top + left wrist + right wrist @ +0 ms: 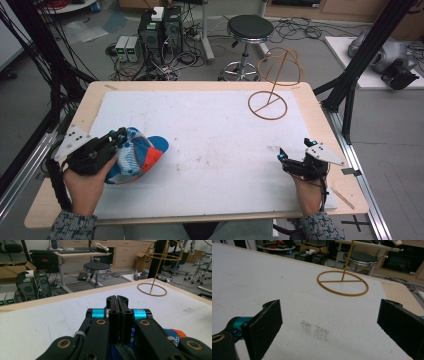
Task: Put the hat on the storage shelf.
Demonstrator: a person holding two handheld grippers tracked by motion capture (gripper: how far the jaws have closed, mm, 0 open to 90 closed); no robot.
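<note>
A cap [137, 155] patterned in blue, white and orange lies at the left of the white mat [210, 135]. My left gripper [119, 135] sits on the cap's near side with its jaws pressed together, apparently pinching the fabric. In the left gripper view the shut gripper [117, 302] hides most of the cap [175, 334], which peeks out at lower right. My right gripper [295, 149] rests near the mat's right edge. It stands wide open [329, 322] over bare mat with nothing between its fingers.
A tan wire hat stand [272, 85] with a ring base rises at the back right of the mat; its ring base [342, 282] lies ahead of the right gripper. A stool [249, 30] and computer boxes [160, 30] stand on the floor beyond the table.
</note>
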